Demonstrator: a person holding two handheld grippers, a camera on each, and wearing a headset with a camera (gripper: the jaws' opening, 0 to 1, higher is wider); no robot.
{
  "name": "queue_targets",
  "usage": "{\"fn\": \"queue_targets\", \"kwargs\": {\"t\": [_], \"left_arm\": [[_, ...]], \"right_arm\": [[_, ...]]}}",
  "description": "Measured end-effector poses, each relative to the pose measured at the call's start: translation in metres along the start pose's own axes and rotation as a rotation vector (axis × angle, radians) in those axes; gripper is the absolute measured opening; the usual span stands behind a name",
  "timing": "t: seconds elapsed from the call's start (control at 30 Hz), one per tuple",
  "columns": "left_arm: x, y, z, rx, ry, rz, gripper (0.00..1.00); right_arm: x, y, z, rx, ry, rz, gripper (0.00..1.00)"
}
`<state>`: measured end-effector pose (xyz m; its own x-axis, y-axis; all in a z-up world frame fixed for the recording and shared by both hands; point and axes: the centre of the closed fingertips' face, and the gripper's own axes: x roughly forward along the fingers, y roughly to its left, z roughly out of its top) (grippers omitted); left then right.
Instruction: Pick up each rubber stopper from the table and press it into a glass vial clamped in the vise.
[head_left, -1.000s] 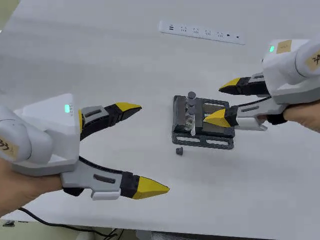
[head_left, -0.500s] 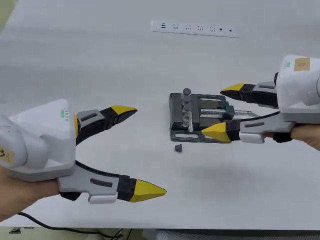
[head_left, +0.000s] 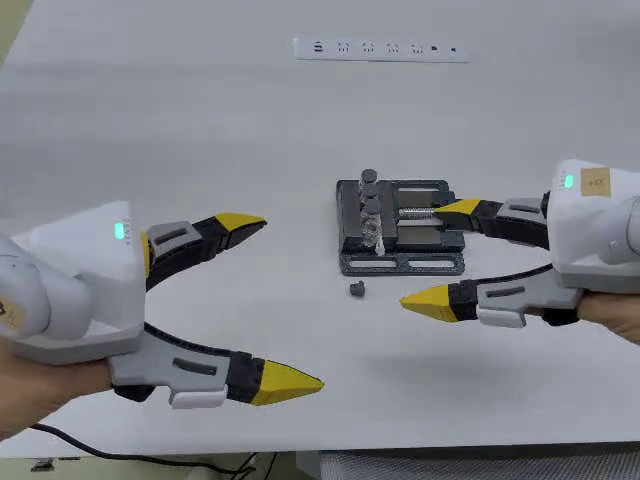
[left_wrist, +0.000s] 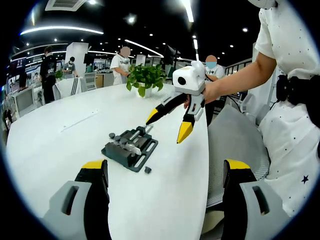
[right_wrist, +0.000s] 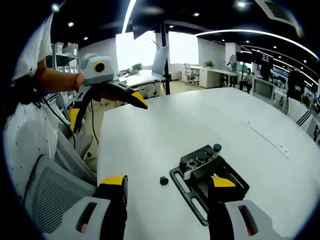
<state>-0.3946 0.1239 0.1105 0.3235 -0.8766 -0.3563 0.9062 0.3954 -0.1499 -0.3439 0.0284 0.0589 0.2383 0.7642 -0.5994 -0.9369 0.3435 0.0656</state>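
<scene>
Rubber stopper (head_left: 357, 290), one, loose: small, dark, lying on the table just in front of the vise. It is apart from the vise and touched by neither gripper.

Table (head_left: 200, 120): white, broad, carrying all items below.

Left gripper (head_left: 290, 300): grey body, black jaws, yellow tips. The jaws are spread wide with nothing between them. It hangs over the near left of the table, well apart from the vise. In the left gripper view both yellow tips stand far apart, with the vise and the loose stopper ahead between them.

Right gripper (head_left: 420, 254): same make. The jaws are spread wide and empty. In the head view the far jaw's tip overlaps the right end of the vise, and the near jaw's tip lies to the right of the loose stopper, apart from it. In the left gripper view it hangs above the table beyond the vise, touching nothing.

Power strip (head_left: 380, 48): white, long, flat near the far edge of the table, well apart from the work.

Vise (head_left: 400, 265): dark, with a slotted base plate, at mid-table between the two grippers.

Glass vials (head_left: 376, 238): a short row clamped upright at the left end of the vise. Three dark stopper tops show along the row. The vial nearest the loose stopper shows clear glass at its top.
</scene>
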Motion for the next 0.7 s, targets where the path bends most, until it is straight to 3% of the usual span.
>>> {"fn": "queue_targets", "kwargs": {"t": [0.43, 0.7], "left_arm": [[0.000, -0.002, -0.007, -0.006, 0.025, -0.007, 0.95], [0.002, -0.002, -0.008, -0.010, 0.035, -0.012, 0.94]], "right_arm": [[0.023, 0.006, -0.031, 0.014, 0.030, 0.024, 0.40], [0.048, 0.008, -0.037, 0.009, 0.053, 0.052, 0.29]]}}
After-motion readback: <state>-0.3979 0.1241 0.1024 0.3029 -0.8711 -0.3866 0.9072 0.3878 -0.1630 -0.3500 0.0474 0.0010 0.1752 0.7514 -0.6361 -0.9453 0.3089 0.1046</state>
